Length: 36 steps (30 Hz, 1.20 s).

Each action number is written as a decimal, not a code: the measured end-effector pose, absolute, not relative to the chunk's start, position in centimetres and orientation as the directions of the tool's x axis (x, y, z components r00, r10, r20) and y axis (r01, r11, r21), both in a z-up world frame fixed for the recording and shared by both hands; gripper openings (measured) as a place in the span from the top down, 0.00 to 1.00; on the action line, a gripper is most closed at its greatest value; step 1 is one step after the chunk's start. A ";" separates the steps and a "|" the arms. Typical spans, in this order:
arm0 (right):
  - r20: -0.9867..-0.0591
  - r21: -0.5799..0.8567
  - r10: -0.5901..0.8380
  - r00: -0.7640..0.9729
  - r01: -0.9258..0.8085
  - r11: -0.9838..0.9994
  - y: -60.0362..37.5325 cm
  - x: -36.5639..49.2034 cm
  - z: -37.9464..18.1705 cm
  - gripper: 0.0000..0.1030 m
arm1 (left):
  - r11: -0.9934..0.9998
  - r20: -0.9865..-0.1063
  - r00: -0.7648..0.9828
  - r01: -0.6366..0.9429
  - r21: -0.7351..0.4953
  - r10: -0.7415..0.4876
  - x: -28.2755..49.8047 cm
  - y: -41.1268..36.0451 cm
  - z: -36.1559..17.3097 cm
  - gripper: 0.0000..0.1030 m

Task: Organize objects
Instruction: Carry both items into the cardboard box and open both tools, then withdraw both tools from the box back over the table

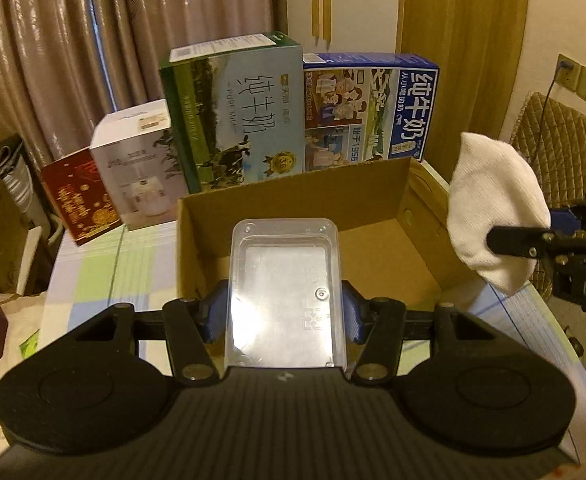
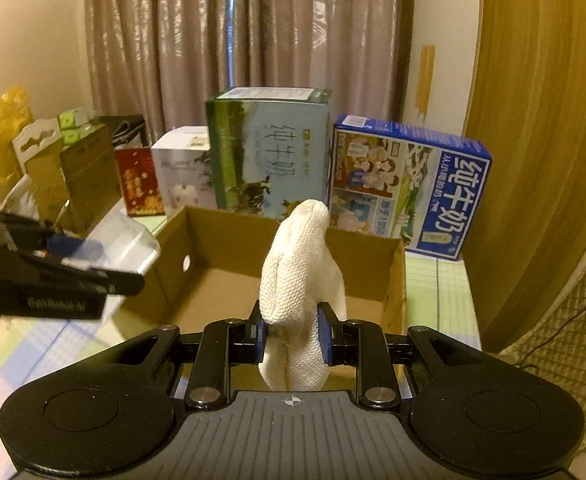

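Clear plastic fills our left view: the left gripper (image 1: 287,314) is clamped on a see-through tray (image 1: 285,280), its blue pads (image 1: 215,316) pressed to the tray's long sides. We hold it level above the open cardboard box (image 1: 293,196), which looks bare inside, though the tray hides part of its floor. Our right gripper (image 2: 291,338) is closed on a white sock (image 2: 303,280), bunched and standing upright between the jaws, just before the box's near wall.

We judge the step in hand to be the carry to the box, with both items still to go in. Next the tray should come down flat onto the box floor before the jaws part; the sock can follow beside it or into it.

Both grippers point forward toward the milk cartons (image 2: 409,184) behind the box, the left slightly tipped down, the two well apart.
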State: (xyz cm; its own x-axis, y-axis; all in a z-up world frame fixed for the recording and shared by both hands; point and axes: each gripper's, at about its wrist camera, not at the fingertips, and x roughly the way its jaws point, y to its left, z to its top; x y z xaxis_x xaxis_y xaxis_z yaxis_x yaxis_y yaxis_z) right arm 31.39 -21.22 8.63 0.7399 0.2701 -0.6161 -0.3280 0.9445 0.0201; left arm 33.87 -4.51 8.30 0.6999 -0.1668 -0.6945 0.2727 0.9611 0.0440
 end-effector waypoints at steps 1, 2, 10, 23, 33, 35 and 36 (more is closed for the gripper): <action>-0.621 0.028 0.269 0.736 -0.322 0.946 -21.3 32.3 8.4 0.78 | 0.961 -0.698 0.696 0.272 0.039 -0.169 34.6 -4.7 8.0 0.50; -0.626 0.033 0.269 0.732 -0.320 0.947 -21.4 32.9 8.2 0.78 | 0.962 -0.699 0.694 0.272 0.033 -0.172 35.3 -4.8 7.6 0.50; -0.634 0.047 0.270 0.724 -0.312 0.949 -21.8 36.6 5.5 0.63 | 0.962 -0.706 0.680 0.274 -0.008 -0.199 38.3 -5.8 4.7 0.49; -0.603 0.094 0.273 0.749 -0.273 0.957 -24.3 32.6 5.4 0.25 | 0.976 -0.670 0.717 0.213 -0.050 -0.191 35.6 -3.4 5.0 0.29; -0.576 0.153 0.293 0.763 -0.251 0.956 -24.4 19.7 6.3 0.12 | 0.985 -0.650 0.741 0.150 -0.087 -0.170 23.5 0.2 6.5 0.20; -0.575 0.157 0.287 0.766 -0.241 0.958 -24.3 17.0 6.2 0.08 | 0.985 -0.655 0.737 0.143 -0.092 -0.168 21.0 0.9 6.4 0.19; -0.576 0.164 0.283 0.767 -0.230 0.959 -24.4 15.7 6.1 0.08 | 0.986 -0.657 0.736 0.136 -0.093 -0.163 19.8 1.1 6.3 0.18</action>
